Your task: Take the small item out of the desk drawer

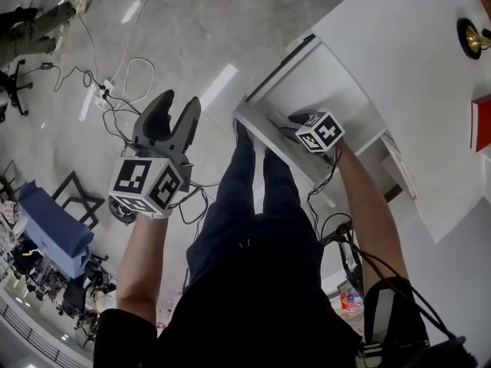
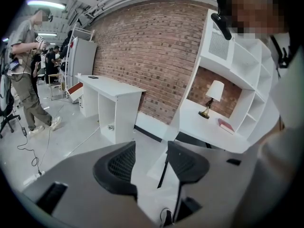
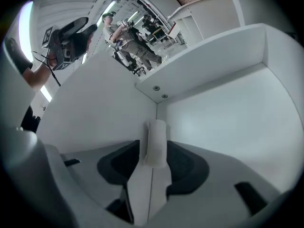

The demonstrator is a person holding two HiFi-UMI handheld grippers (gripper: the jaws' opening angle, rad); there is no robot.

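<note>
Right hand-held gripper point(image 1: 296, 119) in the open drawer point(image 1: 326, 83)

Head view: right arm stretched down into the drawer at upper right; left hand-held gripper point(image 1: 178, 103) over open floor. Left gripper view: jaws apart on air. Right gripper view: small white item point(image 3: 156, 144) near the drawer corner, between spread jaws.

A brick wall point(image 2: 156, 56) spans the upper centre, a white-shaded lamp point(image 2: 212, 96) and red book point(image 2: 225, 125) sit right of it, a person point(image 2: 23, 80) stands far left, and cables point(image 1: 102, 90) trail over the floor point(image 1: 176, 37).
</note>
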